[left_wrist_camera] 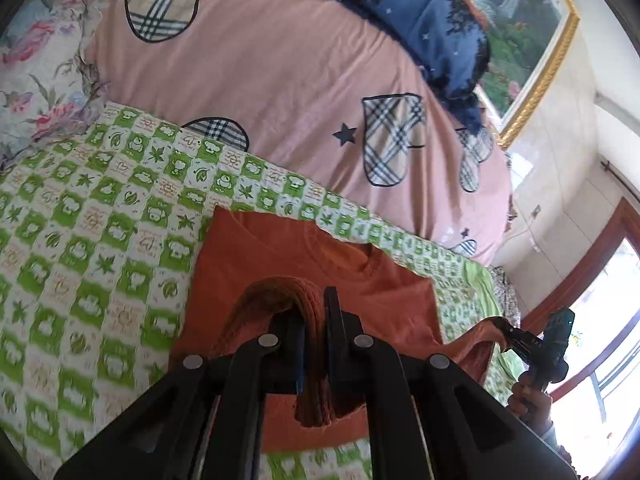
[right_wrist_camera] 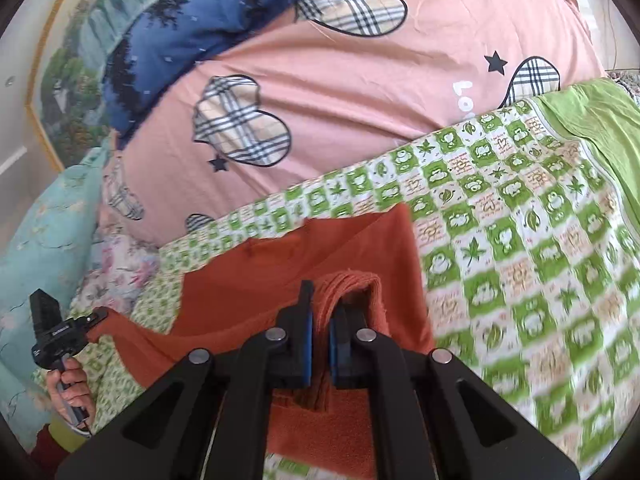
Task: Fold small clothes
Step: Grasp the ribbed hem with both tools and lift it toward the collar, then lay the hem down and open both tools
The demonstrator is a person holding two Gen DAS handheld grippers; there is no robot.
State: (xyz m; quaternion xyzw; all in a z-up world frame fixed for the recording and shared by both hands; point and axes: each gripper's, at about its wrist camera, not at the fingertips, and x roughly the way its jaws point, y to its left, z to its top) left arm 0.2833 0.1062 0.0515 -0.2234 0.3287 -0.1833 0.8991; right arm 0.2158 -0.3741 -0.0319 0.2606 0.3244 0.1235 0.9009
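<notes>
A home bedroom: a bed spread with a green-and-white checked cotton sheet [left_wrist_camera: 100,216], a puffy pink quilt with plaid hearts [left_wrist_camera: 280,80], a floral pillow [left_wrist_camera: 36,80], and a gold-framed landscape painting [left_wrist_camera: 520,40] against the white wall.

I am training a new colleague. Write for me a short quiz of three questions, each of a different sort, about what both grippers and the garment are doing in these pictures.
1. True or false: the left gripper has its jaws shut on a bunched edge of the orange shirt.
2. Multiple choice: what does the shirt lie on? A) the pink duvet with plaid hearts; B) the green checked blanket; C) the blue pillow.
3. Fill in: the right gripper holds the ____ between its jaws.

Key: 1 true; 2 B; 3 shirt.
</notes>
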